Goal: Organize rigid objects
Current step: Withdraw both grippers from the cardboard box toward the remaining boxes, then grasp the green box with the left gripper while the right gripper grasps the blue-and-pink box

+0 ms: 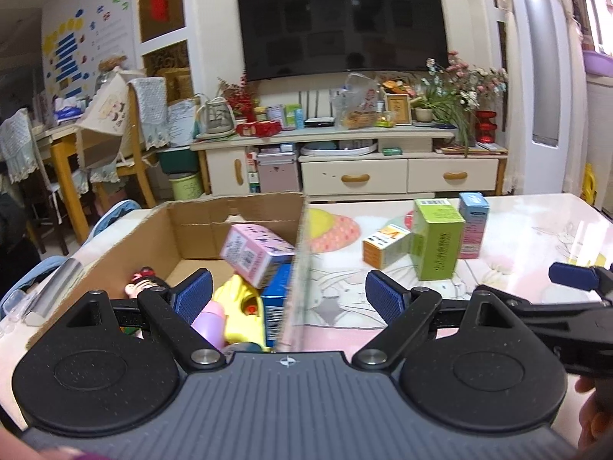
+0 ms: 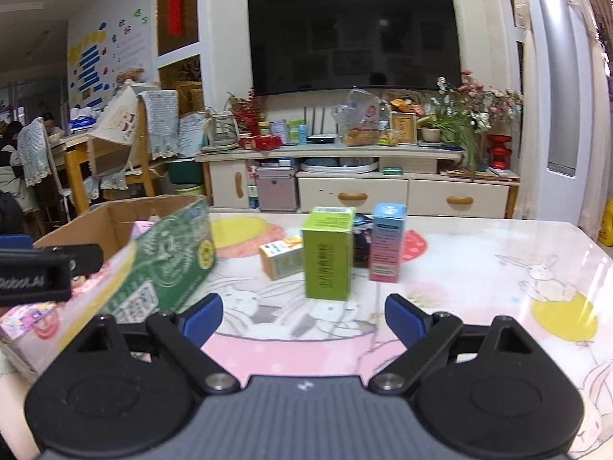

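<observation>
A brown cardboard box [image 1: 199,214] stands at the table's left and holds a pink box [image 1: 256,253], a yellow toy [image 1: 241,306], a blue box [image 1: 277,299] and a small doll [image 1: 141,283]. My left gripper [image 1: 289,297] hovers open over the box's right wall, with nothing between its pads. My right gripper [image 2: 302,318] is open and empty above the tabletop. Just ahead of it stand a green box [image 2: 327,253], a blue-and-pink box [image 2: 387,245] and a small orange-and-white box [image 2: 281,257].
A green printed face [image 2: 168,264], blurred, lies along the cardboard box's right side. The pink rabbit-print tablecloth [image 2: 498,268] runs bare to the right. One finger [image 1: 571,271] of the right gripper shows beside the left one. A TV cabinet [image 2: 352,191] stands beyond the table.
</observation>
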{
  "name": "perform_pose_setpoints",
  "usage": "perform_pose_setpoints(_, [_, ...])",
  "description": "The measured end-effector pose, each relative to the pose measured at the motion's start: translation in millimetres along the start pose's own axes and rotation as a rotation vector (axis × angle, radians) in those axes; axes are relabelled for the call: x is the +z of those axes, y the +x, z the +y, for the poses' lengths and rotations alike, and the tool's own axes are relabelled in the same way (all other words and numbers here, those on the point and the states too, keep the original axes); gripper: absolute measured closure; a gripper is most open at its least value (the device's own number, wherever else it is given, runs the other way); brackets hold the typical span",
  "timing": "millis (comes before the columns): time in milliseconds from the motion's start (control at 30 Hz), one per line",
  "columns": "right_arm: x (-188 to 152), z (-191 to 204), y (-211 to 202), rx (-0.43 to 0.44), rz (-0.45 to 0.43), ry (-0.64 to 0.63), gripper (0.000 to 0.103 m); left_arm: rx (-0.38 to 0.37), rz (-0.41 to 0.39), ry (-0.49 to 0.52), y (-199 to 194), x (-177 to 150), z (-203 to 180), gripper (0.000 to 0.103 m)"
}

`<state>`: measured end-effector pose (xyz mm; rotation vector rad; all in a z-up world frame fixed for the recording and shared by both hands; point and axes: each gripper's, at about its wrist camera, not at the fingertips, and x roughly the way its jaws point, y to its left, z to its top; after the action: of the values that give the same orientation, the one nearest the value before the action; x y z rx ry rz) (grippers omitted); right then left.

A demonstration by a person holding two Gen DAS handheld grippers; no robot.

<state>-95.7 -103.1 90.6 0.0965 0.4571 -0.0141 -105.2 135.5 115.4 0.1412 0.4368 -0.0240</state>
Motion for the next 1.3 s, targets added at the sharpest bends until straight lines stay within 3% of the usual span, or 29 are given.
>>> perform_pose_setpoints(567, [-0.8,-78.8,64.1,-0.166,0.08,0.09,0.009,-0.129,0.027,0.061,46.2,1.6,-61.2,0.0])
perform_pose_setpoints(733, [0.6,-93.9,91.7,-0.152,0.106,0.081,0.009,-0.18,0.031,0.086,71.6,2.0,-88.0,0.0])
perform_pose_setpoints(967, [4.0,-102.7,117.8,-0.115,0.13,0.036,0.009,-0.195,0.024,0.097,107.3,13.5,-116.5,0.0])
perform_pose_setpoints(1167, [7.8,-127.4,133.8,-0.075,0.161,0.156,0.012,-0.217,0.038,0.037,137.0,25.9,-128.6,0.0])
perform_pose_setpoints(1300, [11.3,-124.1,138.4,-0.014,0.164,0.141,0.012,-0.209,0.054,0.041,154.3,30.0,-140.0,0.0])
